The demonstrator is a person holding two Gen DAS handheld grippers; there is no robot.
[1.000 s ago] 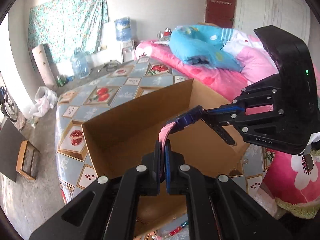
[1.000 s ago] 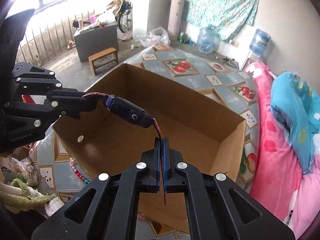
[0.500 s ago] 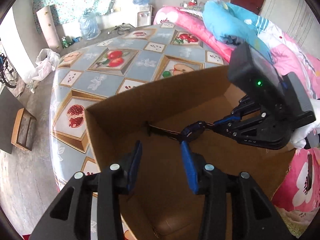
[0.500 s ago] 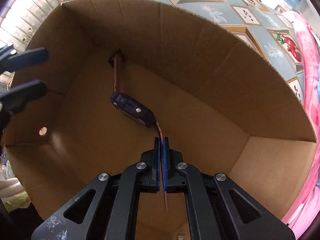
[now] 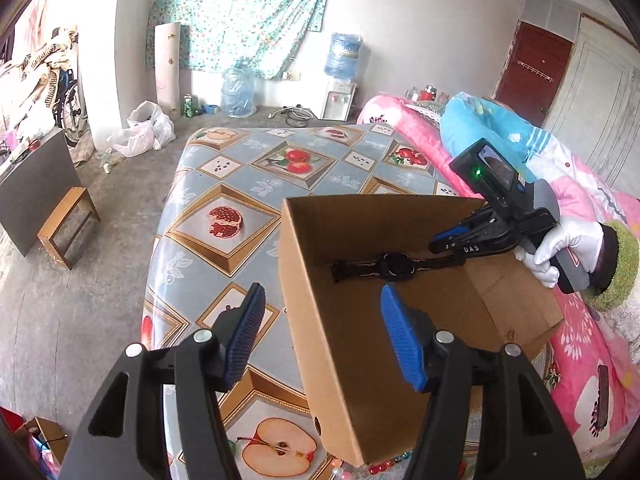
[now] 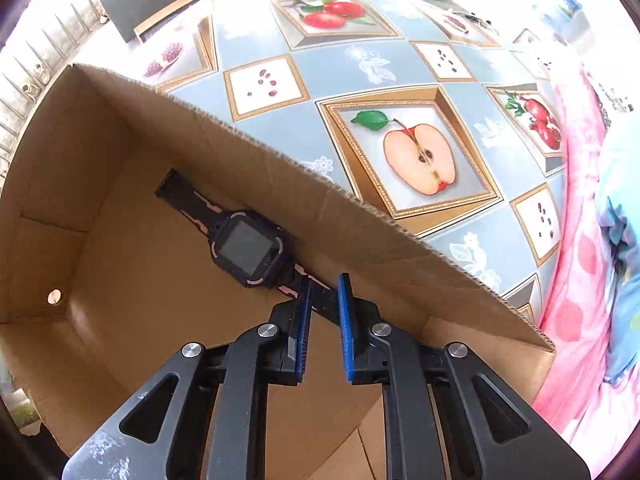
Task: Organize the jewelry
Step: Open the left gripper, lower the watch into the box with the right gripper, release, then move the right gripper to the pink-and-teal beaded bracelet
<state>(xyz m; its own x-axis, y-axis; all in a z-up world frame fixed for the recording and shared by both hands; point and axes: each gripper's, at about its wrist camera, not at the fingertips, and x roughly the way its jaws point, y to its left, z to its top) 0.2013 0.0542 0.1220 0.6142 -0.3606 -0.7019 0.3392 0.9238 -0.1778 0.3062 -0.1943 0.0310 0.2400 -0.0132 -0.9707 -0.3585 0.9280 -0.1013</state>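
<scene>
A dark purple watch (image 6: 248, 246) with a black and pink strap lies flat on the floor of a brown cardboard box (image 6: 276, 156), along its far wall. It also shows in the left wrist view (image 5: 394, 265). My right gripper (image 6: 323, 286) is inside the box with its jaws a little apart around the near strap end, not pressing it. It also shows in the left wrist view (image 5: 448, 248). My left gripper (image 5: 320, 312) is wide open and empty, above the box's left wall (image 5: 320, 320).
The box stands on a table with a fruit-pattern cloth (image 5: 224, 216). A bead string (image 5: 384, 468) lies by the box's near edge. A pink bed (image 5: 592, 344) is at the right. A small wooden stool (image 5: 68, 224) stands on the floor at left.
My right gripper has lowered the watch onto the box floor and parted its jaws. My left gripper, open since half a second ago, has pulled back and up to the left.
</scene>
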